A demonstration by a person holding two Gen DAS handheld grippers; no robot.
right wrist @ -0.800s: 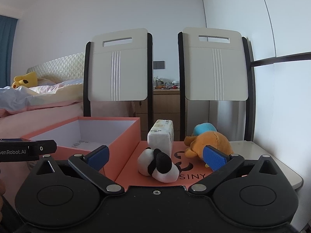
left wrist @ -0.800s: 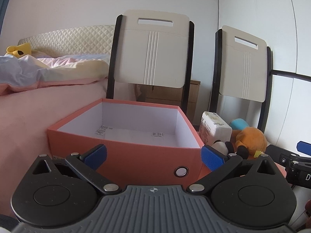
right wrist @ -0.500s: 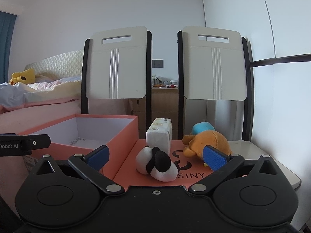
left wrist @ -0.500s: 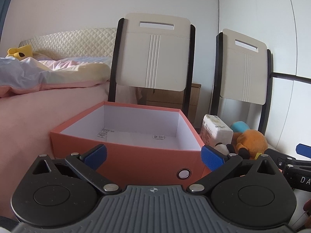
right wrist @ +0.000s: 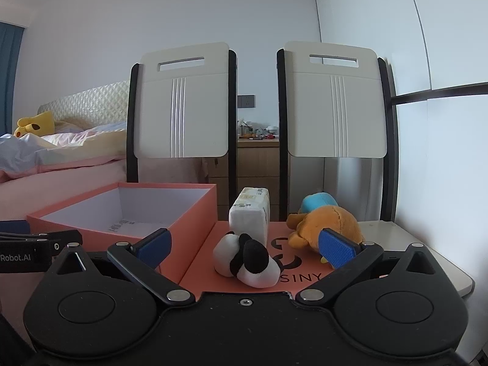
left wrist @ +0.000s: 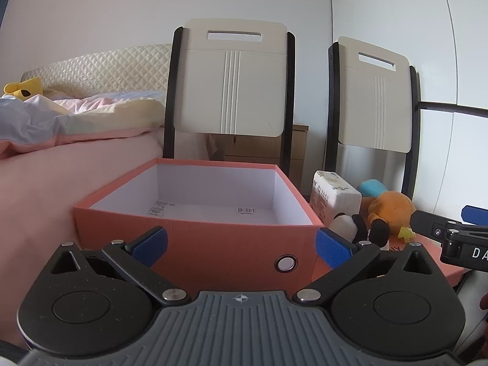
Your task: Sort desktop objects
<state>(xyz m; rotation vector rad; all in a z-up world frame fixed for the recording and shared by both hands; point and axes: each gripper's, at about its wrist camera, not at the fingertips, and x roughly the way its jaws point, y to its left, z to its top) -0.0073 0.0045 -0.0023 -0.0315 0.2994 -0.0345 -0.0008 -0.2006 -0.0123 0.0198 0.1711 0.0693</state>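
An open salmon-pink box [left wrist: 195,238] [right wrist: 189,216] with a white, empty inside stands in front of me. To its right the box lid [right wrist: 286,231] lies flat and carries a black-and-white plush [right wrist: 245,259] [left wrist: 355,227], a white tissue pack [right wrist: 250,213] [left wrist: 334,190] and an orange plush [right wrist: 328,224] [left wrist: 392,210] with a blue plush [right wrist: 318,201] behind it. My left gripper [left wrist: 242,244] is open, facing the box's near wall. My right gripper [right wrist: 244,245] is open just short of the black-and-white plush.
Two white folding chairs [right wrist: 183,106] [right wrist: 335,103] stand behind the box and lid. A pink bed [left wrist: 61,158] with a yellow plush [left wrist: 23,90] lies to the left. The lid rests on a small white table [right wrist: 442,262] by the right wall. A wooden cabinet [right wrist: 257,161] shows between the chairs.
Both grippers have risen slightly and eased back, so the box and toys sit a little lower in view. Both stay open and nothing on the lid has moved.
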